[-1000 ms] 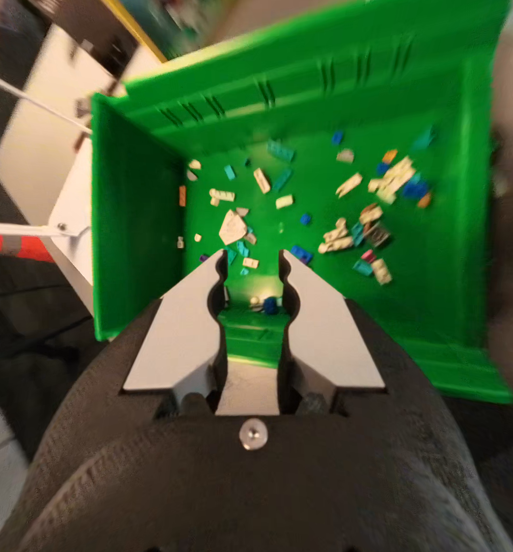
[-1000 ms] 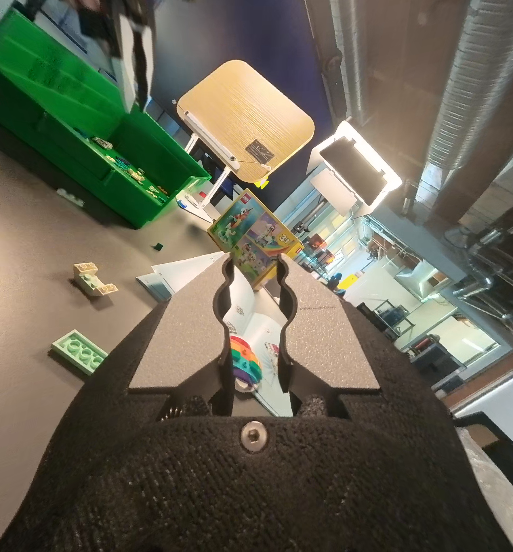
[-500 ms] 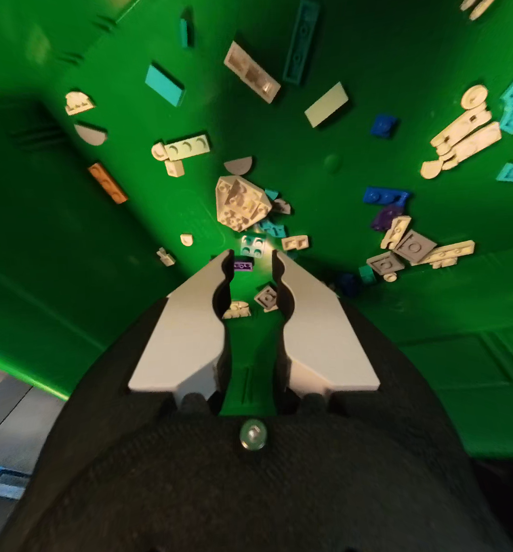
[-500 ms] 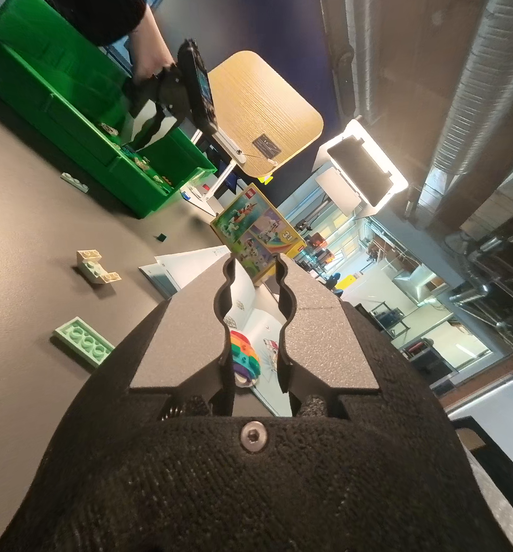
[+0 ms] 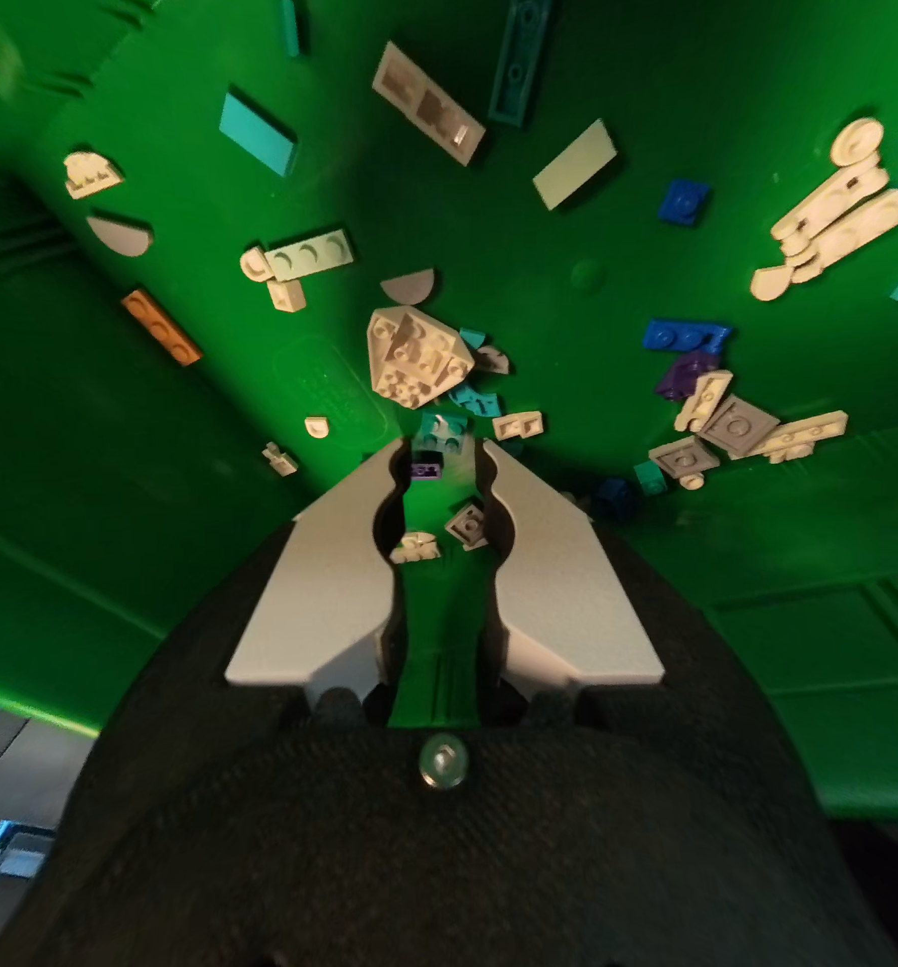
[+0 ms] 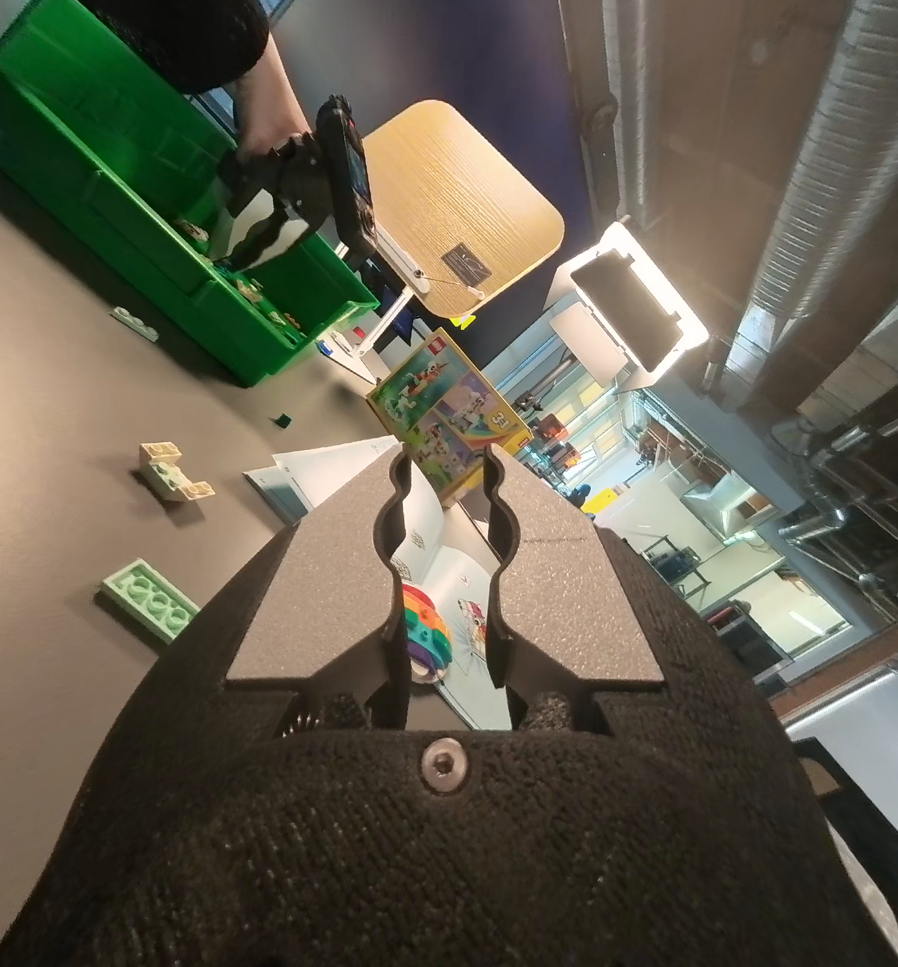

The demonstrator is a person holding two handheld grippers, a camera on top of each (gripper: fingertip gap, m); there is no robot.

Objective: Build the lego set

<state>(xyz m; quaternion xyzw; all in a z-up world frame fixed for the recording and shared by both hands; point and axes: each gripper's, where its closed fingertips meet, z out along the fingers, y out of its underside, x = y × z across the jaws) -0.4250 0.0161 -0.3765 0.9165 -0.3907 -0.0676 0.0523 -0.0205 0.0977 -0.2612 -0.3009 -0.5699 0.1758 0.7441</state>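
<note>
In the left wrist view we see our left gripper [image 5: 442,452] down inside the green bin [image 5: 122,471], its jaws open and holding nothing, with a teal brick [image 5: 441,430] and a tiny purple piece [image 5: 425,469] right at its tips among many loose bricks. In the right wrist view our right gripper [image 6: 445,460] is open and empty above the grey table [image 6: 44,418], where a rainbow piece [image 6: 425,636] lies on the open booklet [image 6: 452,575], a mint green plate [image 6: 148,599] and a small cream build [image 6: 174,471] sit to the left, and the set's box [image 6: 446,413] stands behind.
</note>
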